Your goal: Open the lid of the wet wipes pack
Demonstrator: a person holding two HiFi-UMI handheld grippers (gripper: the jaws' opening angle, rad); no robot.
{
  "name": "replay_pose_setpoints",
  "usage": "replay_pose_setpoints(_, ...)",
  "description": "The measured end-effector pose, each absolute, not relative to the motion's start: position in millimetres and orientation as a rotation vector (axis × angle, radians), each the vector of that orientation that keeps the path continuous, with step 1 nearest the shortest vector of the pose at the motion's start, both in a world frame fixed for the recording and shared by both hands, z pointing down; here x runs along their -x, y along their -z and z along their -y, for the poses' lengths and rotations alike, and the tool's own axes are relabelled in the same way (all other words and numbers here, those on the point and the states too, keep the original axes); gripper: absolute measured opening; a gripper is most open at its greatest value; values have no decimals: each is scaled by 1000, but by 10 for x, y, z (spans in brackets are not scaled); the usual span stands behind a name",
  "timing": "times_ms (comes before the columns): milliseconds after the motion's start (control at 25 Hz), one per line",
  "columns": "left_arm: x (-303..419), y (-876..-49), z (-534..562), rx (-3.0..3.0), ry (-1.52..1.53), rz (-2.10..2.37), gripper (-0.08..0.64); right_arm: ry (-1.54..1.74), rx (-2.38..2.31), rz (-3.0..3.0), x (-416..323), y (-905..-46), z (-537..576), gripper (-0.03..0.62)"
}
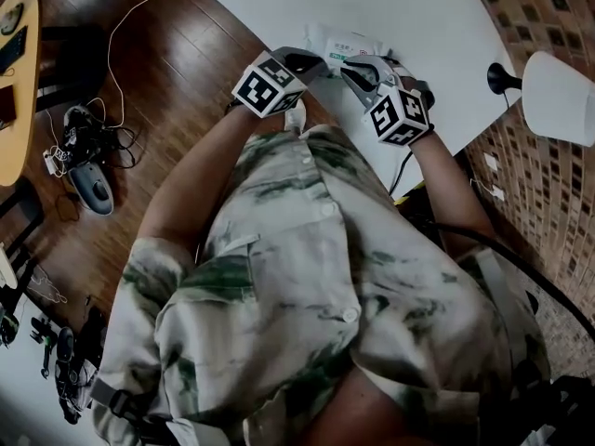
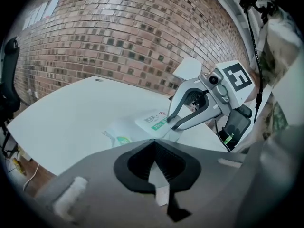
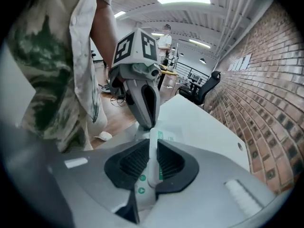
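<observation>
The wet wipes pack (image 1: 342,43), white with green print, lies near the front edge of the white table (image 1: 418,17). My left gripper (image 1: 314,65) is shut on the pack's near end; in the left gripper view (image 2: 153,140) a white strip of the pack (image 2: 124,133) sits pinched between the jaws. My right gripper (image 1: 359,71) is shut on the pack's white lid flap (image 3: 151,160), seen edge-on between its pads. In the left gripper view the lid (image 2: 153,121) stands lifted, with the right gripper (image 2: 172,125) on it. The two grippers face each other closely over the pack.
A white lamp (image 1: 558,96) stands at the table's right side by the brick wall (image 2: 118,37). The wooden floor to the left has cables and gear (image 1: 84,147). An office chair (image 3: 209,87) stands beyond the table's far end.
</observation>
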State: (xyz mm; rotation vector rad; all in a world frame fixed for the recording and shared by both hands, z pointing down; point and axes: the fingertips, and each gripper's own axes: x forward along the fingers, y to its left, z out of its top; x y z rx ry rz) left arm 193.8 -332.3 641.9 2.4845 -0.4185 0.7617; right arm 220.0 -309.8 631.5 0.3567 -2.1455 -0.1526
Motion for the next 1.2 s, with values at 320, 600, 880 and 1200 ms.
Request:
replay_pose_setpoints(320,-1930,-6442,3295,-2475,-764,438,-2,99,-324,2182,-2185,-6216,3103,26)
replay_pose_setpoints(600,-1914,-6459,3316,-2463,-746,450,-2,38,-361,2243,-2201,-5926,3377,15)
replay_pose_setpoints(880,-1908,-6472,3312,-2454,-759,457,-2,-17,-375,2313,-2215,-5832,3692,14)
replay_pose_setpoints(1200,-1909,-6472,3320,-2436,-753,468,-2,-284,-464,2395,-2395,-6018,4145,16)
